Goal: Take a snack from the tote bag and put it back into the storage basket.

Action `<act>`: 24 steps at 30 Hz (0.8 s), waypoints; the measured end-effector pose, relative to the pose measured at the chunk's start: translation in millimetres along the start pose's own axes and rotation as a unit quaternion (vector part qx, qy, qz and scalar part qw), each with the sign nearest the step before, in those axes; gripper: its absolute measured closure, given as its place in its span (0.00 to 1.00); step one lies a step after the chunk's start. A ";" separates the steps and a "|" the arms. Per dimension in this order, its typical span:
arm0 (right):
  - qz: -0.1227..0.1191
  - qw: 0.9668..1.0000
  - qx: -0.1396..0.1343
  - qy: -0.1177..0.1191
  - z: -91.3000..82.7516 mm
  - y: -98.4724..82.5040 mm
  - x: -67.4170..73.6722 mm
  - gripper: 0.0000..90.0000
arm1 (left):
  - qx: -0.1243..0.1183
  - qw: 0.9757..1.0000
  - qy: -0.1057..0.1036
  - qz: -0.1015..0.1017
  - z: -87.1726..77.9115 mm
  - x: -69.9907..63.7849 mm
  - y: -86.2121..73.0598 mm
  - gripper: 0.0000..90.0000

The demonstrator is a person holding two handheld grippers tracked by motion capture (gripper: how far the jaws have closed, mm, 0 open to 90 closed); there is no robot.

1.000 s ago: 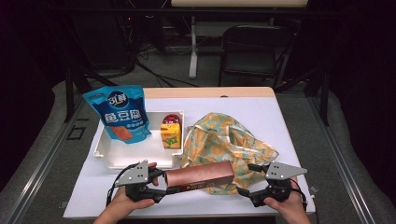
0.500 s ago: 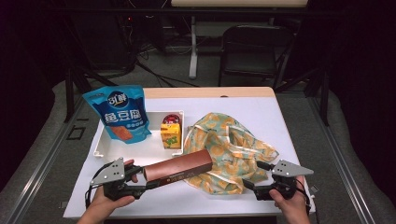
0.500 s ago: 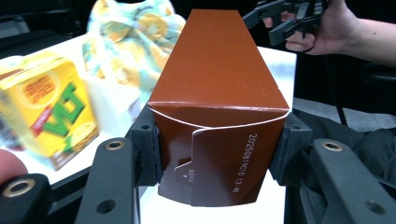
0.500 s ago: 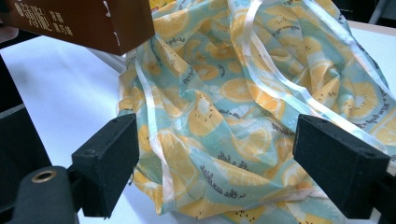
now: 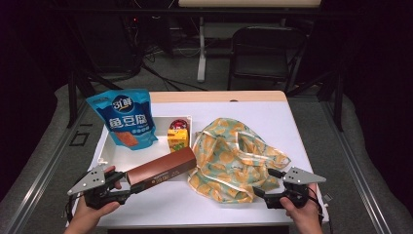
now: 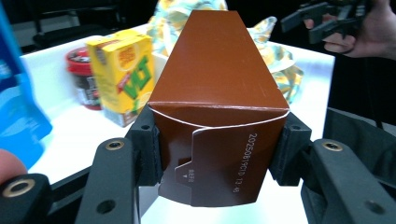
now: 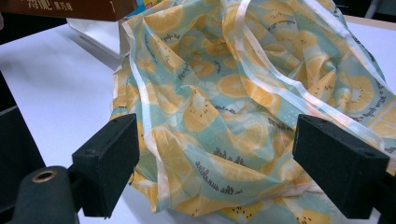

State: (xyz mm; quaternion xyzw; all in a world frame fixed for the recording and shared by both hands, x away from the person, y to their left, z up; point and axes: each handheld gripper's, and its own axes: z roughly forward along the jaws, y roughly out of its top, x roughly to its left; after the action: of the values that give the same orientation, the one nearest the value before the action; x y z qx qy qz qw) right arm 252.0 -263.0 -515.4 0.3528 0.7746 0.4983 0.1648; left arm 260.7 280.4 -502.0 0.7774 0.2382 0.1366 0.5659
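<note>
Since a second ago, the left gripper (image 5: 127,185) carries the brown box (image 6: 219,88) leftward, off the fruit-print bag (image 7: 261,107). Its jaws clamp the box's near end between them. The right gripper (image 7: 217,158) has wide jaws, the bag just beyond them, untouched.

Blue pouch (image 6: 18,107) cut off at left edge, blurred.

table (image 5: 272,117) brightly lit from above, surroundings dark; glare on white top; gripper views soft, background blurred.
</note>
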 end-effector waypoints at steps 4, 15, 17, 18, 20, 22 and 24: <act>0.001 1.000 -0.002 -0.003 -1.5 -0.3 -1.7 0.17 | 0.003 1.000 0.007 0.004 -5.7 3.4 -0.7 0.53; 0.010 1.000 -0.012 -0.014 -9.0 -2.7 -5.0 0.17 | -0.003 0.998 0.052 -0.019 -25.6 12.6 -10.4 0.53; 0.011 1.000 -0.011 -0.014 -8.5 -3.7 -6.7 0.17 | -0.001 0.998 0.051 -0.025 -28.8 17.9 -13.3 0.53; 0.015 1.000 -0.010 -0.013 -7.9 -4.3 -7.8 0.17 | -0.002 0.998 0.054 -0.030 -29.4 19.8 -14.8 0.53; 0.019 1.000 -0.011 -0.010 -6.6 -4.6 -9.3 0.17 | 0.002 0.997 0.067 -0.032 -28.2 22.1 -18.8 0.53; 0.017 1.000 -0.010 -0.012 -5.7 -4.2 -8.6 0.17 | 0.018 0.997 0.063 -0.035 -27.1 25.4 -23.4 0.53; 0.014 1.000 -0.009 -0.011 -4.8 -4.0 -7.5 0.17 | 0.022 0.996 0.072 -0.037 -25.1 26.7 -27.0 0.53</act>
State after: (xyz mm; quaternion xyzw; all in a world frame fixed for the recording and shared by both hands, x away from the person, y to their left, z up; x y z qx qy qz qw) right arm 252.8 -272.5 -517.5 0.3676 0.7632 0.5039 0.1691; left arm 265.4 321.5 -521.0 0.7686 0.3098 0.1659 0.5346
